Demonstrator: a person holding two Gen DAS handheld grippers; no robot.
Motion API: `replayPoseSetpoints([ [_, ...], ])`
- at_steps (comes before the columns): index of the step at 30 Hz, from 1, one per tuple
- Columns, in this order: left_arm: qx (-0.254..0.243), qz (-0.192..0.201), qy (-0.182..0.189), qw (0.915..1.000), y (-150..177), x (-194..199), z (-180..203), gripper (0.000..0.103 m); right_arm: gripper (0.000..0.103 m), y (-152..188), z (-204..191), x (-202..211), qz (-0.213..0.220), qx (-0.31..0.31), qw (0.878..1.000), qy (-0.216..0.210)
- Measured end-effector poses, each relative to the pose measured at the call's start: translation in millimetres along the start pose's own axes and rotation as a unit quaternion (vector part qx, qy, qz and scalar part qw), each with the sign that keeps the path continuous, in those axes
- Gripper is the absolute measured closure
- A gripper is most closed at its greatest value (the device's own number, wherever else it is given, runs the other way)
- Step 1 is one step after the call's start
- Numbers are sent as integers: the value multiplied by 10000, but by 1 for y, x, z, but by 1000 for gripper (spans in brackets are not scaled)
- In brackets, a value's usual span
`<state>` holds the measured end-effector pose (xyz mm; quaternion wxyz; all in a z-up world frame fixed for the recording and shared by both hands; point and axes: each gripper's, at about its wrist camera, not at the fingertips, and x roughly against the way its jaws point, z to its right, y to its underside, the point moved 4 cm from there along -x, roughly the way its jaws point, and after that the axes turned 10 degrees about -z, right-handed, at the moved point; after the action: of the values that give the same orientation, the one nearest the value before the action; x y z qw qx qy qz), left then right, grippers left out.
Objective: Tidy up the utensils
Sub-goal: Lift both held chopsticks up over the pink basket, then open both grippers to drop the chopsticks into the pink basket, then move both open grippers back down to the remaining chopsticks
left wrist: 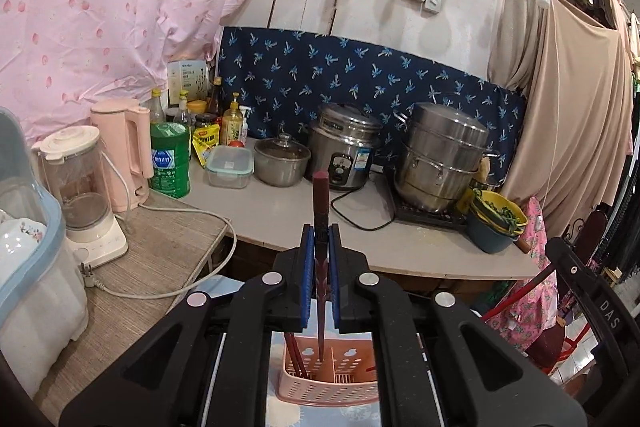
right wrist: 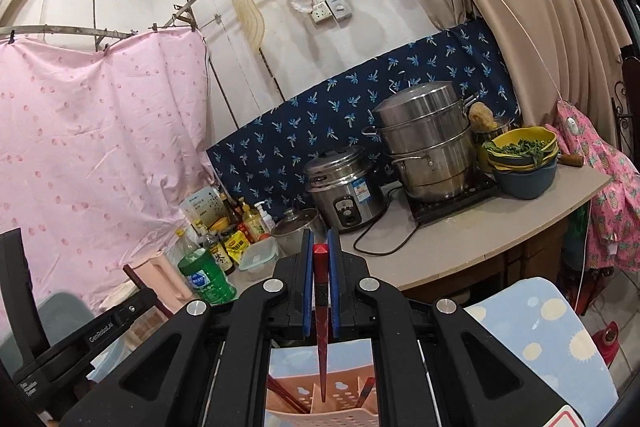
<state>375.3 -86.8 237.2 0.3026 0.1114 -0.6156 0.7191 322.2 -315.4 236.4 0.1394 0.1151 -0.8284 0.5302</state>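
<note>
My left gripper is shut on a dark red chopstick that runs upright between its blue pads, its thin tip hanging over the pink perforated utensil basket below. Other red chopsticks lean in the basket's left compartment. My right gripper is shut on a second red chopstick, whose tip points down into the same pink basket. The right gripper's body shows at the right edge of the left wrist view, and the left gripper's body at the left edge of the right wrist view.
A grey counter carries a rice cooker, a stacked steel steamer on an induction hob, a lidded pot, bottles, a pink kettle and a blender. Stacked bowls sit at the counter's right end. A blue patterned cloth lies under the basket.
</note>
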Motion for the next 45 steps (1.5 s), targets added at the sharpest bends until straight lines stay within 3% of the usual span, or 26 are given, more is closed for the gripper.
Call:
replayPoseSetpoints([
  [13, 71, -706, -58, 9975, 40, -56, -13, 96, 95, 42, 24, -45, -707, -88, 9972, 223],
  [15, 71, -707, -88, 9974, 44, -56, -13, 90, 88, 46, 23, -44, -737, -57, 9970, 242],
  [20, 52, -661, -118, 9977, 50, -49, -13, 68, 84, 54, 18, -36, -814, 25, 9965, 204],
  [28, -74, -660, -101, 9977, 62, -30, -8, 67, 84, 69, 8, -12, -927, 108, 9956, 79],
  [32, -121, -643, -107, 9978, 70, -17, -6, 58, 84, 80, 2, 5, -960, 216, 9951, 64],
  [45, -278, -811, -60, 9963, 123, 28, -5, 58, 84, 144, -4, 63, -1418, 214, 9896, -140],
])
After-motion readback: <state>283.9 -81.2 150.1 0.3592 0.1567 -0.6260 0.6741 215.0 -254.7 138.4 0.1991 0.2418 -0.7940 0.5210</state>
